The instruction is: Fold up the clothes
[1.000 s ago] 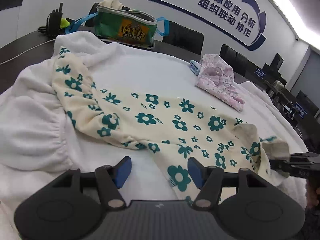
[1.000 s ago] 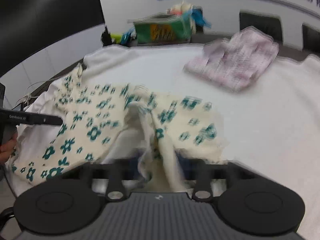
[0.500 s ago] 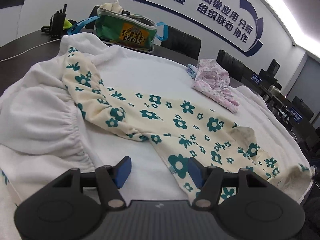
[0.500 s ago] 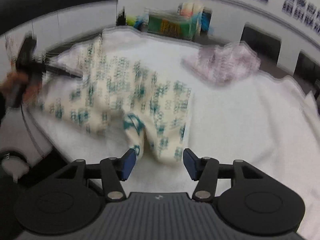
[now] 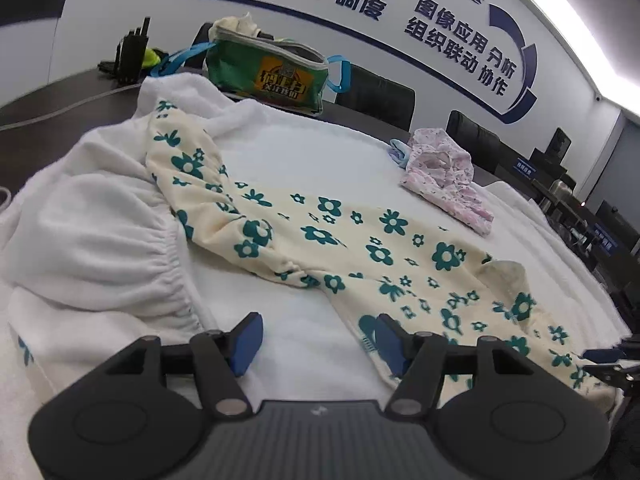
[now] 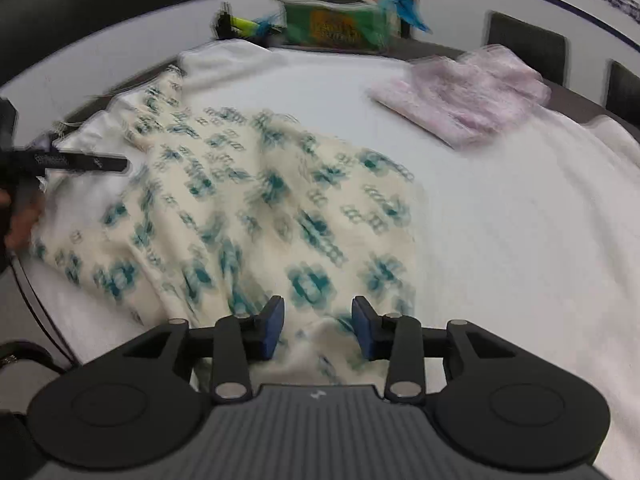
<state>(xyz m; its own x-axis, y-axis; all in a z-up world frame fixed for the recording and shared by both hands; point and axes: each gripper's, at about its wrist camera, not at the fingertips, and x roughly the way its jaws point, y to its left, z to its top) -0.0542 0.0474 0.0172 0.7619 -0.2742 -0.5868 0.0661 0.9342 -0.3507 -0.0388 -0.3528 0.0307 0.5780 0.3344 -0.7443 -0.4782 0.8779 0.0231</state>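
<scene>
A cream garment with teal flowers [image 5: 360,248] lies spread across the white towel-covered table [image 5: 312,152]; it also shows in the right wrist view [image 6: 256,216], blurred. My left gripper [image 5: 318,340] is open and empty over the towel at the garment's near hem. My right gripper [image 6: 318,326] is open, its jaws low over the garment's near edge, not closed on it. The right gripper shows at the right edge of the left wrist view [image 5: 608,360]; the left gripper shows at the left of the right wrist view [image 6: 80,162].
A folded pink garment [image 5: 444,174] lies at the far right of the table, also in the right wrist view [image 6: 464,96]. A green bag [image 5: 268,76] stands at the back. A bunched white towel [image 5: 92,220] lies on the left. Black chairs line the far side.
My right gripper let go of the flowered garment and opened; the garment now lies flatter. The right gripper then moved in low over its near edge. The left gripper shifted slightly.
</scene>
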